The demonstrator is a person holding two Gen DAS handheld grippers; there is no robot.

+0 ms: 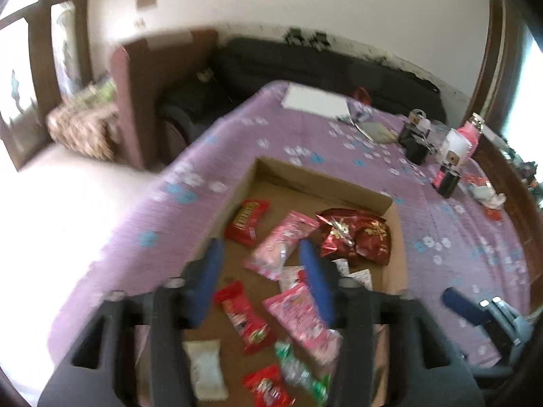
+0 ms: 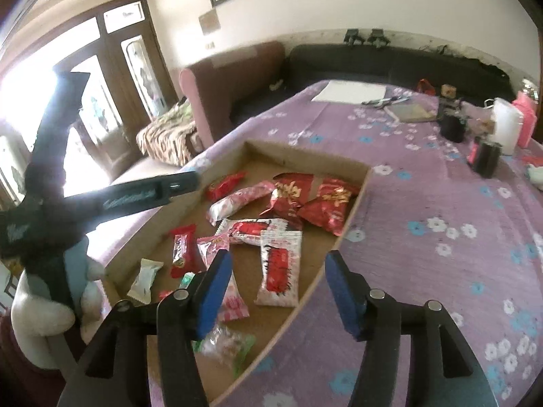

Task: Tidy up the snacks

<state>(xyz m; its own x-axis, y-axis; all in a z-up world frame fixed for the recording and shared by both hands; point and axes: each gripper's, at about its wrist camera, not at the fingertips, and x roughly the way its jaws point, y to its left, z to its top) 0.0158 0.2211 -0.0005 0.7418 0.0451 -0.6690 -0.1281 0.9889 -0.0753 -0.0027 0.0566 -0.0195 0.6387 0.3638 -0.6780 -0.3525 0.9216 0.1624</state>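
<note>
A shallow cardboard tray [image 1: 322, 183] [image 2: 305, 161] lies on a purple flowered tablecloth and holds several snack packets: red ones [image 1: 246, 224] [image 2: 181, 251], pink ones [image 1: 281, 244] [image 2: 241, 198], a shiny dark red bag [image 1: 356, 234] [image 2: 325, 203], a white and red packet [image 2: 280, 271], a white one [image 1: 205, 369] [image 2: 146, 279] and a green one [image 1: 298, 369] [image 2: 227, 339]. My left gripper [image 1: 261, 254] is open and empty above the tray. My right gripper [image 2: 276, 264] is open and empty above the tray's near right edge; it also shows at the right of the left wrist view [image 1: 475, 312].
The far end of the table carries a white sheet [image 2: 349, 92], a notebook [image 2: 410, 112], black cups [image 2: 451, 125], a white container [image 2: 507, 125] and a pink item [image 2: 526, 118]. A sofa [image 2: 237, 78] stands beyond, and a patterned cushion [image 2: 166, 135] lies at left.
</note>
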